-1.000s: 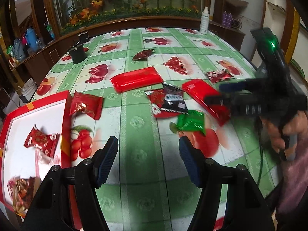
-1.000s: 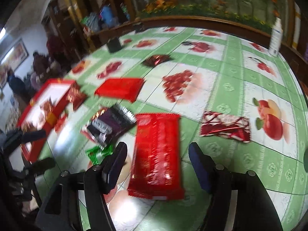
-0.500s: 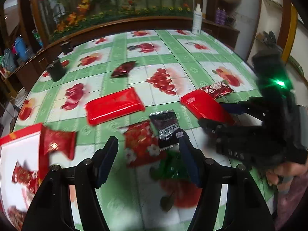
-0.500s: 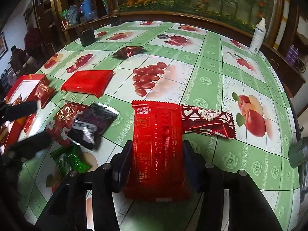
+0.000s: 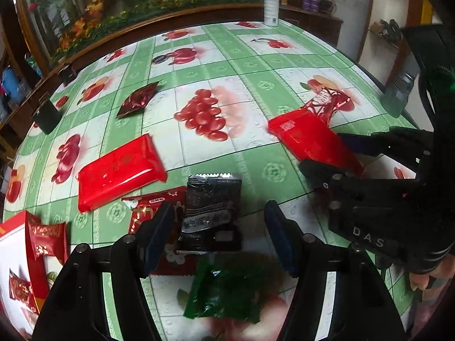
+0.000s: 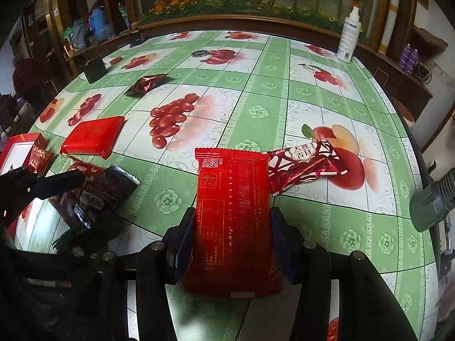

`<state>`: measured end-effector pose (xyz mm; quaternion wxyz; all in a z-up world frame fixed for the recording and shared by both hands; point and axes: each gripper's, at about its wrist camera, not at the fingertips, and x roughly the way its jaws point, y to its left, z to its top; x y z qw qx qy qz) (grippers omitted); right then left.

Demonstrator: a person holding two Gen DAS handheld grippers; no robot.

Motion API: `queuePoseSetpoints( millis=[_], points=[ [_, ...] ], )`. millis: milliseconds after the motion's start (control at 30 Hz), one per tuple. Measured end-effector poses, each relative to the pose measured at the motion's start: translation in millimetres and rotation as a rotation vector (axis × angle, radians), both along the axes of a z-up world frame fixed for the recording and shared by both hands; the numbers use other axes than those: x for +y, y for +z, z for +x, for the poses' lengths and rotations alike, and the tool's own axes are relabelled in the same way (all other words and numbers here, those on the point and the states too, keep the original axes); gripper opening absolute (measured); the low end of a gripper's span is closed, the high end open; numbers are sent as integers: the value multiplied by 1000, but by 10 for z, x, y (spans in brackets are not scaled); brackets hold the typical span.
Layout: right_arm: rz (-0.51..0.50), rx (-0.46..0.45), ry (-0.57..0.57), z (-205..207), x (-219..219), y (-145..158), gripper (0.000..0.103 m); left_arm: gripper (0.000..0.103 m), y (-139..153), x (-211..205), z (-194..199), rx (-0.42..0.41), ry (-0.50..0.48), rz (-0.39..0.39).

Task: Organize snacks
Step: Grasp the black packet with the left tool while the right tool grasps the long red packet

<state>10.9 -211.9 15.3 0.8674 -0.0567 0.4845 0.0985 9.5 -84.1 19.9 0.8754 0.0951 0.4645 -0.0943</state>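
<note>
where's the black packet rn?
Left wrist view: black packet lies between the open left gripper fingers, overlapping a red packet, green packet just nearer.

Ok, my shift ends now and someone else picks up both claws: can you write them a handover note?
Right claw: shut on the long red foil snack packet, which lies partly over a dark red patterned wrapper.
Left claw: open, holding nothing, straddling the black foil snack packet, with a green foil packet below it.
Done: a few small red packets sit in the red-rimmed white tray.
Left: the flat red packet, the dark red pouch farther out, and the cluster at the left claw, all on the green fruit-print tablecloth.
</note>
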Motion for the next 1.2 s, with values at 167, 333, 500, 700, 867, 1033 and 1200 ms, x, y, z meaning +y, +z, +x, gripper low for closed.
queuePoseSetpoints(
  millis=[167, 333, 500, 700, 867, 1033, 1200],
  points=[
    [10, 11, -29, 30, -75, 6, 53, 64, -16, -39, -9, -2, -49, -7],
    [8, 12, -32, 23, -76, 7, 53, 64, -72, -41, -32, 14, -98, 8],
    [8, 12, -34, 22, -84, 5, 54, 64, -80, 24, 49, 21, -93, -6],
    [7, 12, -34, 24, -77, 2, 54, 39, -82, 69, 53, 27, -140, -55],
    [2, 9, -31, 21, -76, 5, 53, 34, -69, 19, -20, 10, -179, -33],
    [6, 7, -31, 10, -80, 8, 52, 33, -38, -15, -101, -14, -181, -11],
    [82, 21, -49, 35, -165, 31, 51, 33, 104, 72, -159, -41, -168, -54]
  ],
)
